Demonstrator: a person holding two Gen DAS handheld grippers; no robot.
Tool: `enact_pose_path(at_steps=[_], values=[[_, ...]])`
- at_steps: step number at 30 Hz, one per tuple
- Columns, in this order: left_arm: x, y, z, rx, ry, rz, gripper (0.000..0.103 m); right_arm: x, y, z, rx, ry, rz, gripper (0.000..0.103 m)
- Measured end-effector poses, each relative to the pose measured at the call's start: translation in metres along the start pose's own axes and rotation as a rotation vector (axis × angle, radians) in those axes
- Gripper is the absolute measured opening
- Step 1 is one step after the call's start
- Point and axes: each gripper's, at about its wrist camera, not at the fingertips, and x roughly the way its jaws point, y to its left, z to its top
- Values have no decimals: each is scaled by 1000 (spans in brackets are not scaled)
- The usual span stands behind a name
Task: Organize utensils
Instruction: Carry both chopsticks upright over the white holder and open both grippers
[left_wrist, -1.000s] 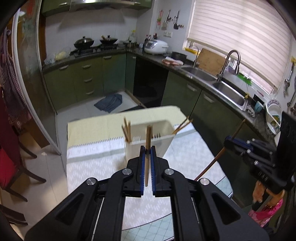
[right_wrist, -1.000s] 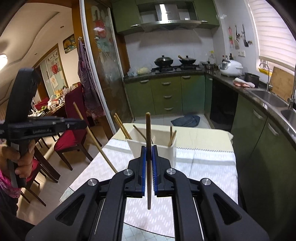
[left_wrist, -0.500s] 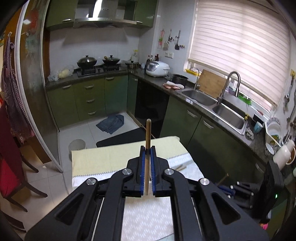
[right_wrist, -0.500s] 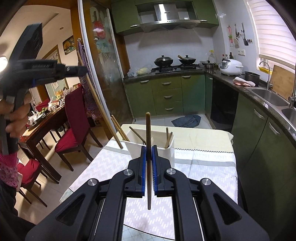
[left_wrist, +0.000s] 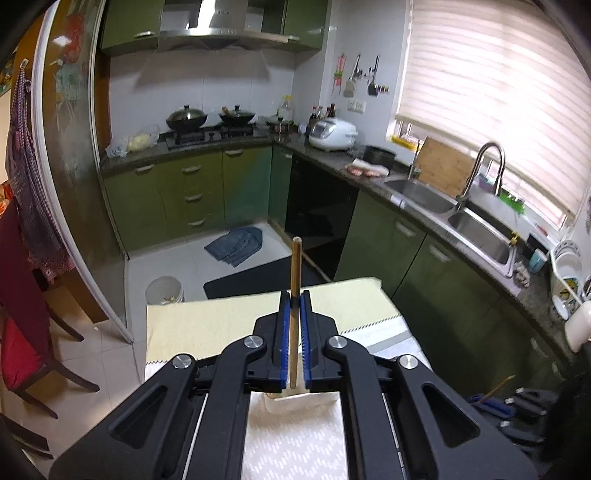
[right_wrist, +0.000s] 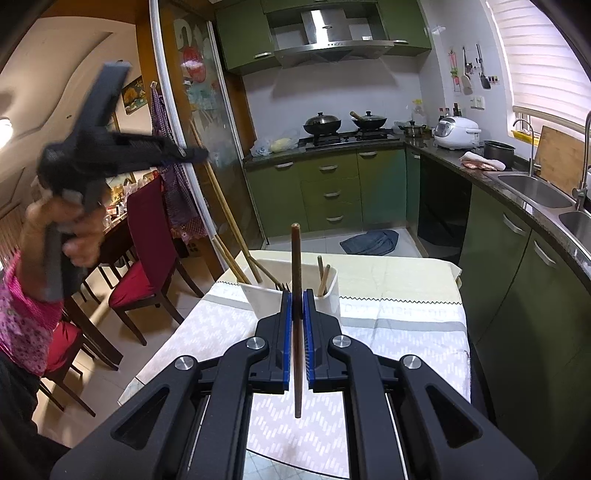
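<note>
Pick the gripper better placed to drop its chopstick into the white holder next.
Left, likely: left gripper hangs high above the white utensil holder, its chopstick reaching into it. Right gripper and dark chopstick sit short of it.

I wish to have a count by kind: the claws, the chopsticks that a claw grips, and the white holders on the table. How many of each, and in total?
Claws: 2, the left claw and the right claw
Gripped chopsticks: 2, a light chopstick and a dark chopstick
White holder: 1
Total: 5
</note>
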Motion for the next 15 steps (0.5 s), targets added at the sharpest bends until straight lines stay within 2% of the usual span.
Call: enact_pose_path(at_steps=[5,9,10,11,12,15], values=[[35,5,-21,-3,79,7,6,-2,6,10,-11,-17,2,7],[48,6,-36,1,110,4,7,-5,13,26,-23,-44,0,7],[50,7,-39,-1,118,-3,12,-5,15,31,-24,-51,1,7],[50,8,-42,-4,123,-12,25,-6,16,36,-23,-60,3,7],[50,9,-45,-4,123,-16,30,-8,18,42,-24,-71,6,7],[43,13,-51,2,106,-14,32,-11,21,62,-16,-118,9,7]])
